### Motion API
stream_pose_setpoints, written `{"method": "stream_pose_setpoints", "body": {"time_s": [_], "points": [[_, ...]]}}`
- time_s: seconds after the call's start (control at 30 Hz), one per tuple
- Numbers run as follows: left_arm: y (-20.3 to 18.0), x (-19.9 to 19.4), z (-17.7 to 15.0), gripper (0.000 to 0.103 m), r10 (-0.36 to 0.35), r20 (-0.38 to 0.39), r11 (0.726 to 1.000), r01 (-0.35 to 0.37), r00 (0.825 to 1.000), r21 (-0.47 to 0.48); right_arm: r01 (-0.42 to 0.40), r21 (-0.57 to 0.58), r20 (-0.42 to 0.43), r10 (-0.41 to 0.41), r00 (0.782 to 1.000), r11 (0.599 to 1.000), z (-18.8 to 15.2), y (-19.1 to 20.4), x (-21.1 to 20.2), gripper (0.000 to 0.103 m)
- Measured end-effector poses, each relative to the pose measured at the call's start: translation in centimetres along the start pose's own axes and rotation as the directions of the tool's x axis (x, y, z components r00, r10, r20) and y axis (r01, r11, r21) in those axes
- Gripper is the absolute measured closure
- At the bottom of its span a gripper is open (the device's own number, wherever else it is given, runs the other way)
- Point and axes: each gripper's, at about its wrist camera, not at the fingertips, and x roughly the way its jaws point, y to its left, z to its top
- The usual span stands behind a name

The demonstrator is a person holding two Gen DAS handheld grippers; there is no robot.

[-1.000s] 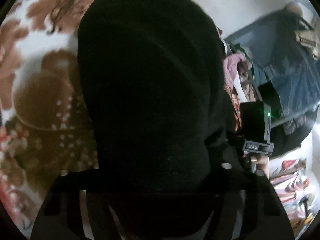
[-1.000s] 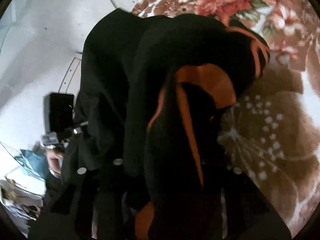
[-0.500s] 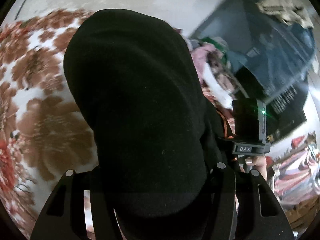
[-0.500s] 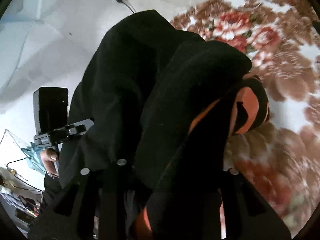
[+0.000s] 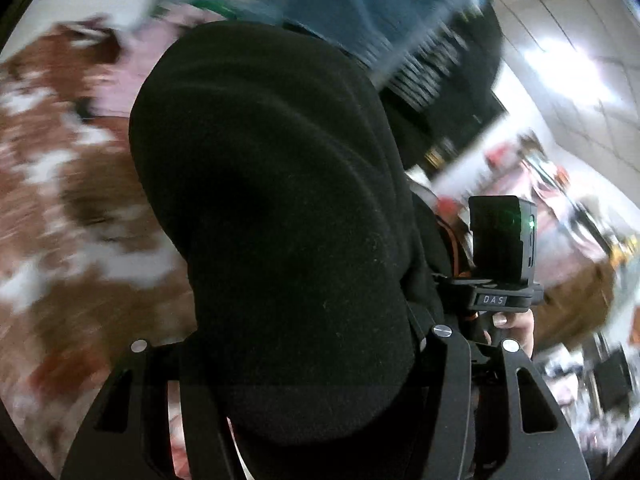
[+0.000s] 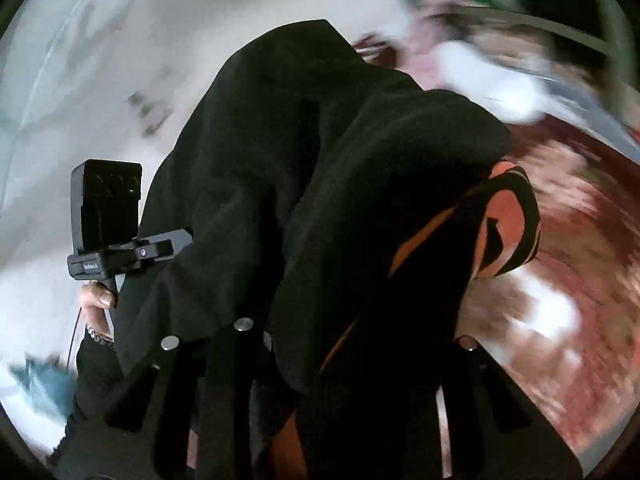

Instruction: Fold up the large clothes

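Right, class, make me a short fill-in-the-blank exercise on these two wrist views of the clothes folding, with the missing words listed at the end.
1. The garment bunched in the left gripper is ____ in colour.
2. In the right wrist view, the garment's stripes are ____.
3. The cover under the garment has a ____ pattern in brown and white.
4. The light on the other gripper's box glows ____.

Missing words: black; orange; floral; green

The black garment is showing as thick, matt, fleecy cloth with smooth orange panels. The left hand-held gripper is looking like matt black plastic with shiny metal screws. The floral blanket is appearing plush.
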Motion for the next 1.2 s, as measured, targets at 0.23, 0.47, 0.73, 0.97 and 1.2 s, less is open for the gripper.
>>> {"method": "stream_pose_setpoints", "body": {"time_s": [0.23,0.47,0.73,0.97,1.2], "points": [[2.8,14.6,-0.1,0.046,-0.109,-0.165,0.994,0.111,0.98,0.001,0.186,0.175,0.028,-0.193,0.981,0.967,-5.9,-11.2,0.8,0.075],[12.0,18.9,-6.5,0.038,-0.08,-0.207,0.987,0.048,0.975,-0.156,0.242,0.166,0.107,-0.261,0.959,0.956,-11.7,-15.6,3.6,0.069],[7.5,15.6,-7.4,0.024,0.169,-0.188,0.985,-0.169,0.967,0.016,0.517,0.04,0.232,-0.511,0.827,0.855,-14.3,-12.3,2.9,0.045],[1.5,9.8,-8.7,0.01,0.436,-0.028,0.88,-0.42,0.899,0.222,0.661,0.001,0.368,-0.615,0.698,0.75,-17.2,-8.6,-0.4,0.032],[-2.2,9.4,-9.1,0.006,0.411,0.072,0.869,-0.415,0.909,0.269,0.668,-0.035,0.416,-0.597,0.686,0.743,-16.4,-5.2,-1.1,0.031]]}}
